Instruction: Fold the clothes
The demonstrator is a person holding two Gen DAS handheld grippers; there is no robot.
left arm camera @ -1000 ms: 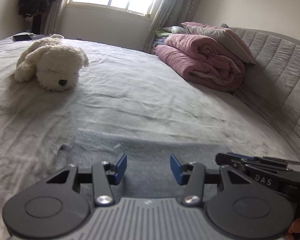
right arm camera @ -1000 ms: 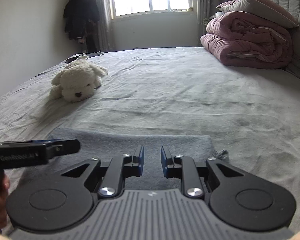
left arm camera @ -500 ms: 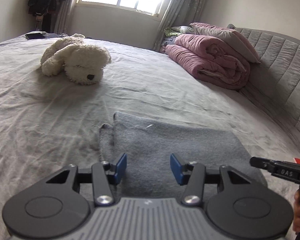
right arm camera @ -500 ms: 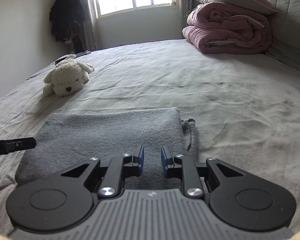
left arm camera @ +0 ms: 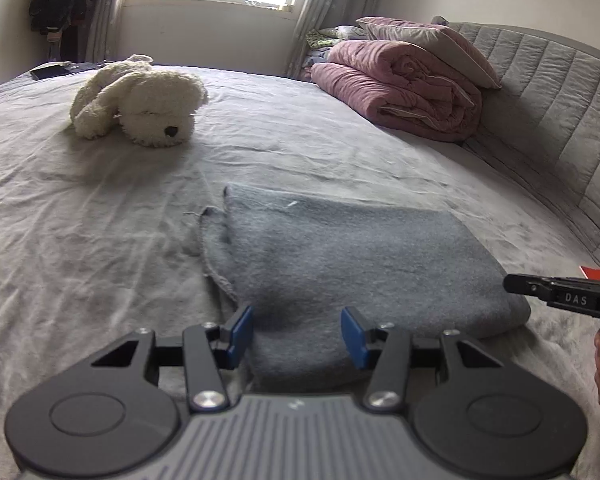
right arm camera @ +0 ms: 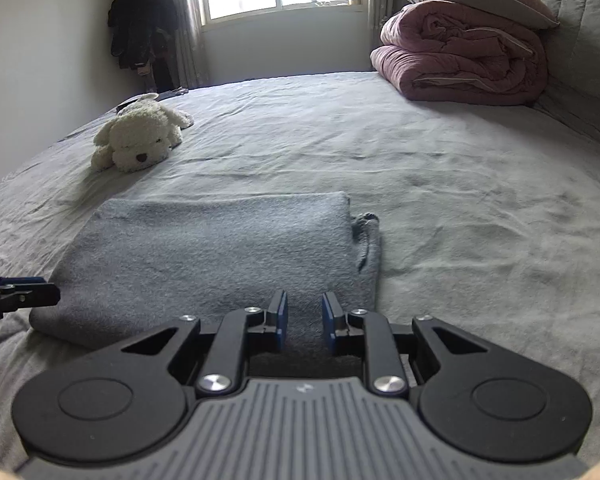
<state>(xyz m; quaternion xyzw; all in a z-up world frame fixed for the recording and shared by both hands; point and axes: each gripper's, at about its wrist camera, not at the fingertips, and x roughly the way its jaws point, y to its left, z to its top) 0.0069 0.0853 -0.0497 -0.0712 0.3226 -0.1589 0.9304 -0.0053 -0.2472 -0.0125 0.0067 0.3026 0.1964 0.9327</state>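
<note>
i see open sheet around the folded grey cloth (left arm camera: 340, 264); a plush dog (left arm camera: 140, 104) blocks 11 o'clock, a pink quilt (left arm camera: 404, 96) 1 o'clock, the headboard (left arm camera: 548, 104) 3 o'clock.

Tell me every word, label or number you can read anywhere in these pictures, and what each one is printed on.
"DAS": white letters on the black side of the right gripper, seen from the left wrist camera.
Unreadable: a trace of white lettering on the left gripper at the left edge of the right wrist view, cut off by the frame.
Nothing readable on the folded grey garment, the plush dog or the small red item.
</note>
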